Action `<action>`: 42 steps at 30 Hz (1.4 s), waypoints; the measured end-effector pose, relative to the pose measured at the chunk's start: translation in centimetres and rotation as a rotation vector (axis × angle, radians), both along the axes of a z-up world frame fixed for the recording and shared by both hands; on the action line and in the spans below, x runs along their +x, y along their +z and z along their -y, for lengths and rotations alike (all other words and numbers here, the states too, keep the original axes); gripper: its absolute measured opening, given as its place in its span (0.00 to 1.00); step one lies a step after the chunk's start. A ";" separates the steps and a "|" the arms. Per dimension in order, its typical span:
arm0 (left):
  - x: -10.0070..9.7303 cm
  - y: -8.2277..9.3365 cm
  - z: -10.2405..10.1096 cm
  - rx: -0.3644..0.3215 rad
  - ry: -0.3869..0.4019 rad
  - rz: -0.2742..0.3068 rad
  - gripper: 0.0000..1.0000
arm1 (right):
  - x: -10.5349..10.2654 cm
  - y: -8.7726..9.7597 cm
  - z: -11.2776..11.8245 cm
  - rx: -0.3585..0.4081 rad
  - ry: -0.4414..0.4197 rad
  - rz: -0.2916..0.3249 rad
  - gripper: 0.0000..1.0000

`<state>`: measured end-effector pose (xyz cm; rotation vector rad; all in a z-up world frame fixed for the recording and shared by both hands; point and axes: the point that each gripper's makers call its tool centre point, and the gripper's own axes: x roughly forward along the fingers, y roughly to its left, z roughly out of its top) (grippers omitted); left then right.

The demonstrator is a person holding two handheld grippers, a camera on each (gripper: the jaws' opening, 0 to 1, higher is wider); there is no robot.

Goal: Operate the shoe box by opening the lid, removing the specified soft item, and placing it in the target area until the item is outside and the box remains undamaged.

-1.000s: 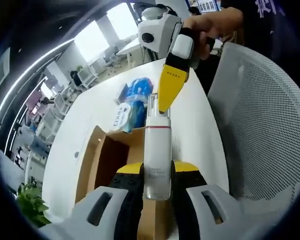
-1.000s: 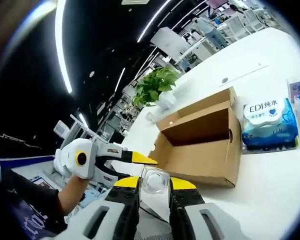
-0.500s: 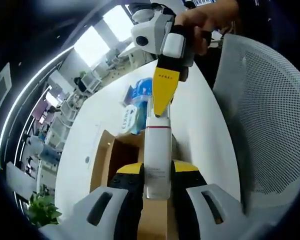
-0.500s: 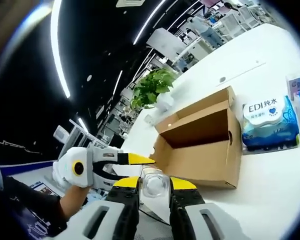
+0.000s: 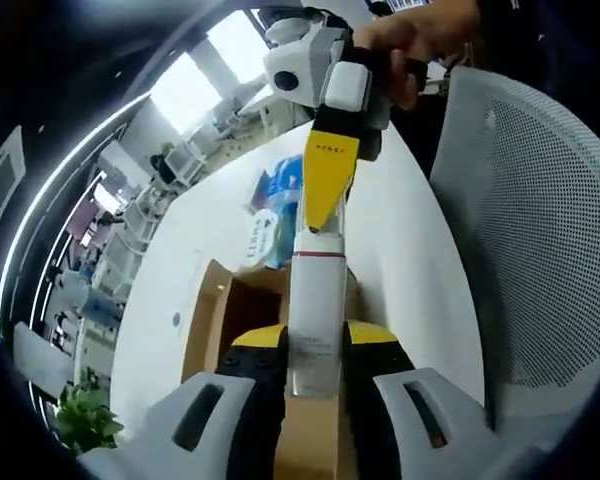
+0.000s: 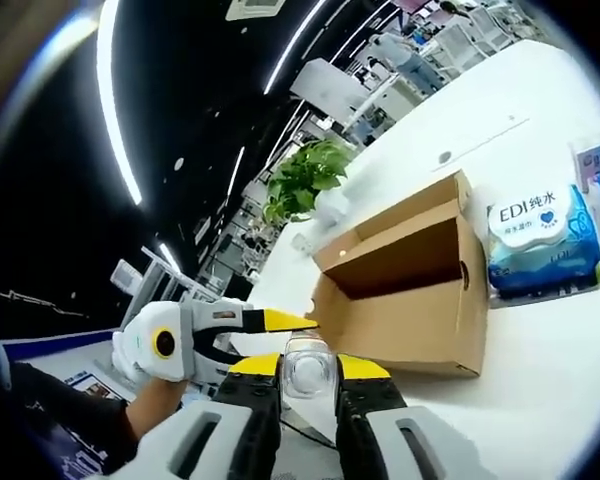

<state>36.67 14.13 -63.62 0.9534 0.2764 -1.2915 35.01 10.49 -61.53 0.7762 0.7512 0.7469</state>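
- White table (image 6: 540, 340) carries the open cardboard shoe box (image 6: 410, 290); wipes pack (image 6: 540, 240) just right of the box.
- Left gripper (image 5: 315, 365) clamps the white bottle (image 5: 317, 310) above the box; right gripper (image 6: 308, 378) pinches its clear cap (image 6: 307, 370).
- Bare tabletop lies around the box.
- Barely changed since a second ago.

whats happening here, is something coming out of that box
A person is holding one white bottle with both tools. The left hand-held gripper grips its body while the right hand-held gripper is closed on its clear cap end. They hold it above the open cardboard box on the white table. A pack of wipes lies beside the box.
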 end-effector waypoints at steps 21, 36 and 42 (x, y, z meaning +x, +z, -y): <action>0.9 1.6 0.4 -0.114 0.055 -0.073 0.30 | 0.7 1.0 0.5 0.001 -0.017 0.024 0.14; 1.1 1.8 -0.3 -0.209 0.133 -0.205 0.44 | 1.7 2.1 1.5 -0.079 0.017 0.130 0.14; 1.2 1.9 -0.7 -0.231 0.164 -0.238 0.47 | 2.0 3.0 2.0 -0.119 0.046 0.174 0.14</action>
